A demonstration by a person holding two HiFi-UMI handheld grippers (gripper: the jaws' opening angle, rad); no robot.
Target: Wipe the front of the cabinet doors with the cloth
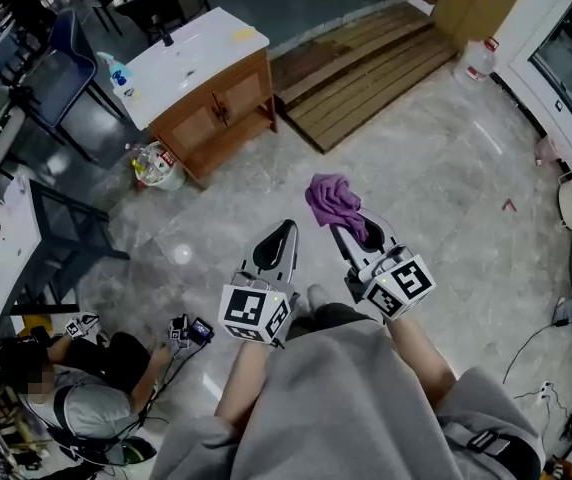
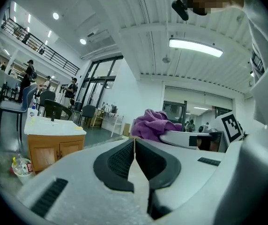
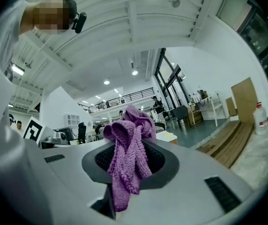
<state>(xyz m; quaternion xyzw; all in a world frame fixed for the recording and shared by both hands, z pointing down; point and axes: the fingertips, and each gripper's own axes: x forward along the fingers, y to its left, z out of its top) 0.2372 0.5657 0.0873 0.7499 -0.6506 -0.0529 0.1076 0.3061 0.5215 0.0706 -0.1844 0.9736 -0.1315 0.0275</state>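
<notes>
A purple cloth (image 1: 333, 200) is bunched in my right gripper (image 1: 349, 230), which is shut on it; in the right gripper view the cloth (image 3: 129, 153) hangs down over the jaws. My left gripper (image 1: 284, 232) is shut with nothing in it, its pads (image 2: 123, 159) pressed together. Both grippers are held in front of the person's grey sweater, over the floor. The wooden cabinet (image 1: 218, 103) with a white top and two front doors stands far off at the upper left; the cabinet (image 2: 49, 146) also shows small at the left of the left gripper view.
A clear bag of bottles (image 1: 156, 165) lies by the cabinet's left side. Wooden pallets (image 1: 366, 68) lie behind it, with a plastic jug (image 1: 477, 58) beyond. Chairs and tables (image 1: 26, 98) crowd the left. A seated person (image 1: 66, 388) is at the lower left with cables.
</notes>
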